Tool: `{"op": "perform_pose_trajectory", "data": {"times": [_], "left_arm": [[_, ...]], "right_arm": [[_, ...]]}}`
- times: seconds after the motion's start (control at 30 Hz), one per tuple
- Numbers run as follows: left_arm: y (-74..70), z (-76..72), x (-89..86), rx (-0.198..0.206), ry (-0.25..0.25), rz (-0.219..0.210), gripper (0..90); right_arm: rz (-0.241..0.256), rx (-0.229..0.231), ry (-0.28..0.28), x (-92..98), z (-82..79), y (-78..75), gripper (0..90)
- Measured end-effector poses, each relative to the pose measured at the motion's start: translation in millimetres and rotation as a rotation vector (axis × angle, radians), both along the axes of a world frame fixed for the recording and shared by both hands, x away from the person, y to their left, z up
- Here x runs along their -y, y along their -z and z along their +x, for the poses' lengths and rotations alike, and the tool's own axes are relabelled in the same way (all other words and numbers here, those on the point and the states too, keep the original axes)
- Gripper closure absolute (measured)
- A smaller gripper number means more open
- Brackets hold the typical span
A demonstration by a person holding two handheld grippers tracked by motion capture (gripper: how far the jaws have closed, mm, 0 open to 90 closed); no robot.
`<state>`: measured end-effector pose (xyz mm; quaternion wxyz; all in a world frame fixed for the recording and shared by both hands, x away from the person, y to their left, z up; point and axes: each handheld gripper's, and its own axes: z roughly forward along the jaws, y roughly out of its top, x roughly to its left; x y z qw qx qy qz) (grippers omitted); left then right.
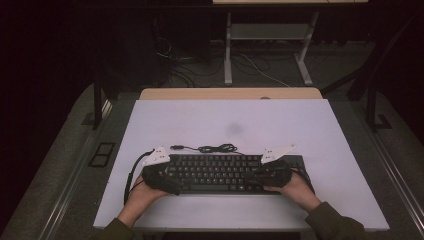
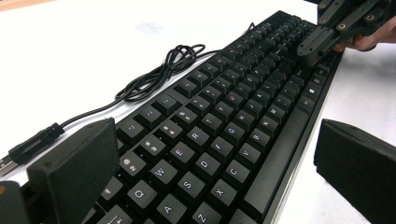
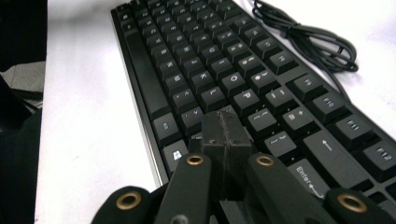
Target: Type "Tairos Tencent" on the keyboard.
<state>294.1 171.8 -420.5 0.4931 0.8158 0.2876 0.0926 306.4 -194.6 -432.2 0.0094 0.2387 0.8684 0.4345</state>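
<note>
Both grippers sit on the keyboard (image 1: 220, 172): the left gripper (image 1: 167, 181) at its left end with jaws spread wide, one on each side of the keyboard's width, gripping nothing; the right gripper (image 1: 265, 176) at the right end, jaws pressed together with nothing between them, their joined tip resting on the keys.

On the white table (image 1: 300, 125) the keyboard lies flat near the person's edge, long, black and full-sized, with faintly lit legends. Its black cable (image 1: 212, 148) lies coiled loosely on the table just behind it.

From above, the keys blur into dark rows. The left gripper view makes the letters readable, brings the cable's plug (image 2: 32, 142) close, and shows the right gripper far off. The right gripper view shows the closed tip (image 3: 224, 133) sitting near the Enter key (image 3: 306, 176).
</note>
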Motion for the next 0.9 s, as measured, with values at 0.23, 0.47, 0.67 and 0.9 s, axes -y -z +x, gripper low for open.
{"op": "perform_pose_trajectory", "data": {"times": [0.23, 0.47, 0.67, 0.9], "left_arm": [[0.2, 0.1, 0.4, 0.0, 0.003, 0.002, 0.0], [0.3, 0.3, 0.5, -0.002, 0.0, -0.001, 0.0], [0.1, 0.6, 1.6, -0.001, 0.0, -0.003, 0.0], [-1.9, 4.0, 1.1, 0.0, -0.003, -0.006, 0.0]], "right_arm": [[-0.019, 0.001, -0.002, 0.3, -0.1, 2.8, 89.2], [-0.044, -0.001, -0.003, 0.7, -0.3, 6.0, 89.2], [-0.06, -0.007, -0.004, 1.3, 0.1, 7.4, 89.2], [-0.056, -0.008, -0.004, 1.8, 0.4, 7.9, 89.3]]}}
